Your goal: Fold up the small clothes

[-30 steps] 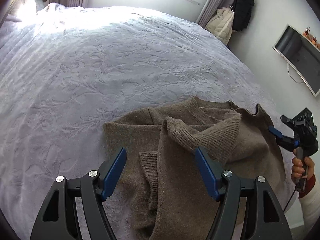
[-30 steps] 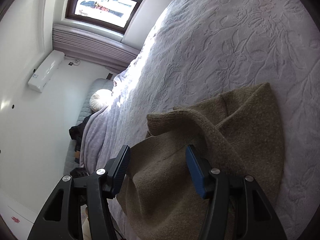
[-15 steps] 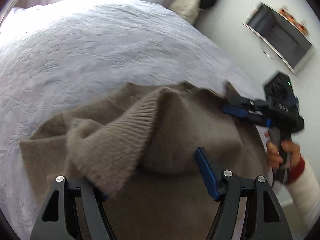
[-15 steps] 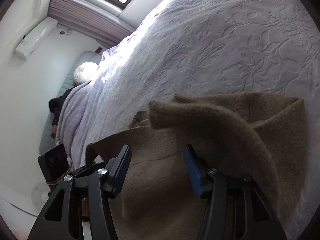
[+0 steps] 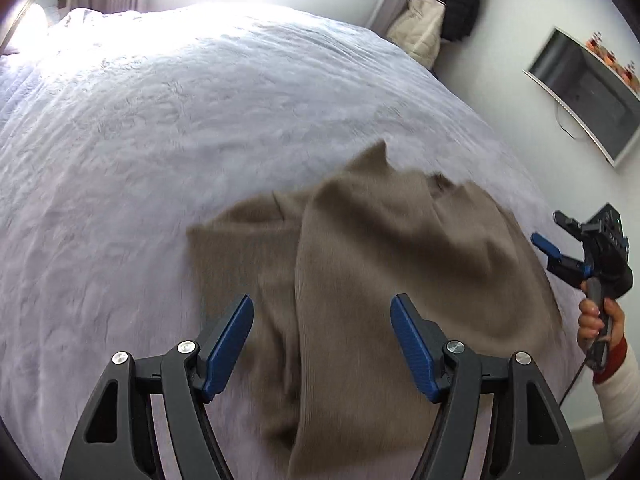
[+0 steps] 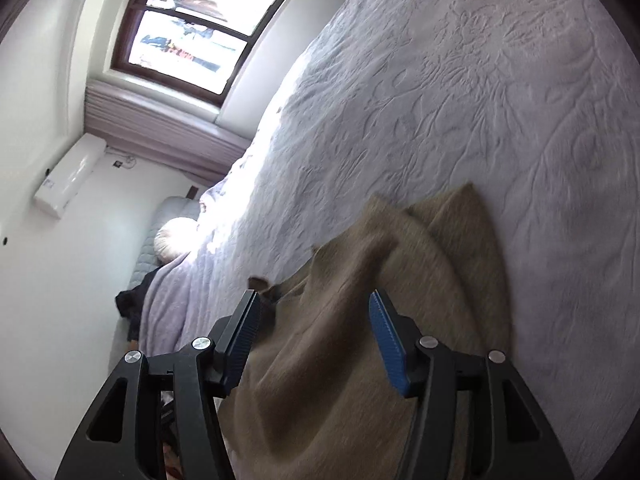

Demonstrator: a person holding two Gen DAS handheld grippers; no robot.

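While my left gripper [image 5: 322, 344] and right gripper [image 6: 314, 340] hang wide, fingers empty, the brown sweater [image 5: 384, 264] lies part-folded on the bed [image 5: 160, 140]; final folds probably remain.

One brown sweater [image 5: 392, 264], lower centre of the left wrist view and lower centre of the right wrist view, on one bed [image 5: 160, 128] under one lavender embossed bedspread; two grippers, left gripper [image 5: 322, 344] at the bottom of its own view and right gripper [image 6: 314, 340] at the bottom of its own, each with two blue-padded fingers set wide apart, nothing between them. One hand [image 5: 598, 320] at right edge of the left view, gripping the right tool's handle. Room: one window [image 6: 204, 24] upper left of the right view, one wall air conditioner [image 6: 70, 178] at left, one round cushion [image 6: 174, 240] left of centre, one wall screen [image 5: 584, 92] upper right of the left view, two hanging coats, one cream [image 5: 418, 32] and one black [image 5: 464, 0], at top right.
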